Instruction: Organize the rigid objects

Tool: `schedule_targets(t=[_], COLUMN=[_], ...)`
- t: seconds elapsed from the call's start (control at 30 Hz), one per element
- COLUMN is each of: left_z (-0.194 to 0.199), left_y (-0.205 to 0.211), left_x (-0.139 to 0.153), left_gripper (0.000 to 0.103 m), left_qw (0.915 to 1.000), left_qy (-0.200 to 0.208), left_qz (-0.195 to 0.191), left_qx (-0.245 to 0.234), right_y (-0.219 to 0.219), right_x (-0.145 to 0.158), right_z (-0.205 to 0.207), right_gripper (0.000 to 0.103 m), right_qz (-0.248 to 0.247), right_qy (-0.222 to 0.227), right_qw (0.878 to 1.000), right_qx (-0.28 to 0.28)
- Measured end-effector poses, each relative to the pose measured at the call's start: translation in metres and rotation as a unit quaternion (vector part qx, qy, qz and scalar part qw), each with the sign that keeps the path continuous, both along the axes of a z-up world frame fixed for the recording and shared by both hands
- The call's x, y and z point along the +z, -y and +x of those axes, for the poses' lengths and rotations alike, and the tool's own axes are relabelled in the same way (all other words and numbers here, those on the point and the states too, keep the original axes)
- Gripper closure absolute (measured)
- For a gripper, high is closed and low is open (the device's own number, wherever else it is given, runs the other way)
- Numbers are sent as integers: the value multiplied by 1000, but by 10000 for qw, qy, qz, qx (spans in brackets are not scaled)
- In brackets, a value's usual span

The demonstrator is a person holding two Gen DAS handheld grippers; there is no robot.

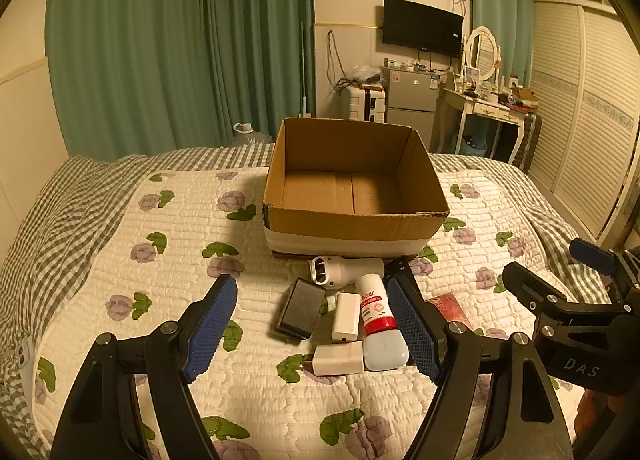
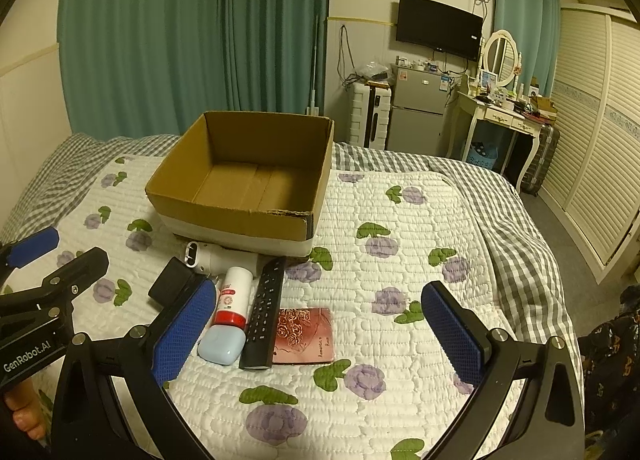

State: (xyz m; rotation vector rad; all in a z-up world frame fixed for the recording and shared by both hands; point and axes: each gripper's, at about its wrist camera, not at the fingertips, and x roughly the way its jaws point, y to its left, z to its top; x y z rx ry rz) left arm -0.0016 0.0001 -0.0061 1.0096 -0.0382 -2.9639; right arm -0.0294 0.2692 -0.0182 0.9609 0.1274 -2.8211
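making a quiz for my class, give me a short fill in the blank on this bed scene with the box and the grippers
1. The cardboard box on the bed holds ____ items.
2. The bottle has a ____ cap.
3. The remote control lies between the bottle and the ____ card.
4. Both the left gripper and right gripper are ____.

Missing words: no; red; pink; open

Home bedroom: quilted bed (image 2: 400, 260), dressing table (image 2: 500, 112), wall TV (image 2: 438, 26), curtains (image 1: 180, 48).

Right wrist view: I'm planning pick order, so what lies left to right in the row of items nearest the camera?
Light blue case → black remote → pink floral card.
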Motion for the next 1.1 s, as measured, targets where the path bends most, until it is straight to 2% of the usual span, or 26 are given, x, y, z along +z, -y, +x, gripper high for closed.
schedule_targets(t=[1.1], left_z=[-3], left_y=[0], left_x=[-6], left_gripper=[22], left_qw=[10000], left_qy=[39], left_qz=[47], left_qx=[42], right_y=[2], right_x=[2], right_z=[-2], right_gripper=[0], right_qz=[-25], right_qy=[67], right_qw=[9999], right_qx=[137])
